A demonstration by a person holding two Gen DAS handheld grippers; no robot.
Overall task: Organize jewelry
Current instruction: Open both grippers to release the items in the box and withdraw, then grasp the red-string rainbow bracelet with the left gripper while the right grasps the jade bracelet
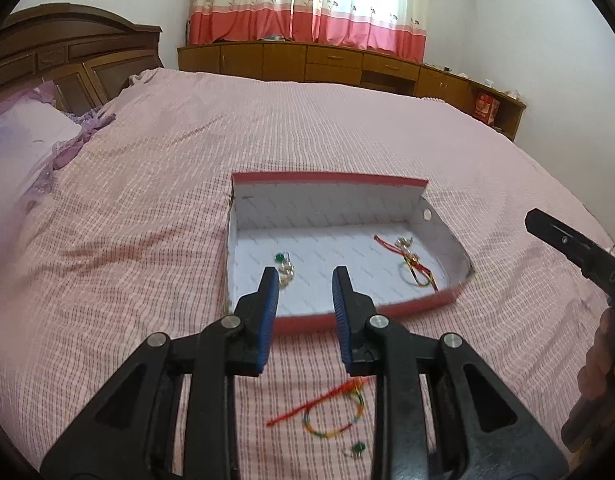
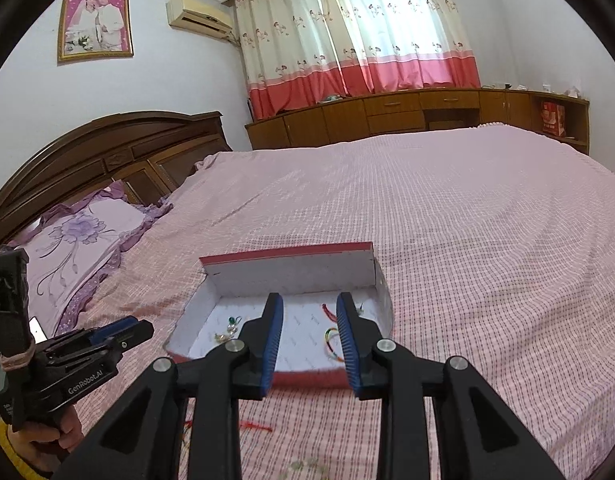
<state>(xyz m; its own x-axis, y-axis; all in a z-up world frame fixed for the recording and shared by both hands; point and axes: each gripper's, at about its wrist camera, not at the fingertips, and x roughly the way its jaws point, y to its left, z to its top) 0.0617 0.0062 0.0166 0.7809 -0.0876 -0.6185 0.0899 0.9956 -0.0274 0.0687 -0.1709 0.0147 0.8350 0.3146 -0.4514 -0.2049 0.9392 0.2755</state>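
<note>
A red box [image 1: 339, 178] with a white inside lies open on the pink bedspread. In it are a green-bead earring piece [image 1: 285, 266] at the left and a red-cord bracelet [image 1: 411, 264] at the right. On the bed in front of the box lie a multicoloured bracelet with a red cord [image 1: 333, 412] and a small green bead piece [image 1: 358, 449]. My left gripper [image 1: 305, 280] hovers over the box's near edge, open and empty. My right gripper [image 2: 309, 304] hangs above the same edge with its jaws opening slightly and nothing between them. The right wrist view also shows the box [image 2: 287, 256] and the bracelet [image 2: 331, 340].
A purple flowered pillow [image 2: 83, 236] and a dark wooden headboard [image 2: 119, 148] lie to the left. Low wooden cabinets [image 2: 407, 112] stand under the pink curtain behind the bed. A hand [image 2: 39, 440] holds the left gripper [image 2: 145, 326] at the lower left.
</note>
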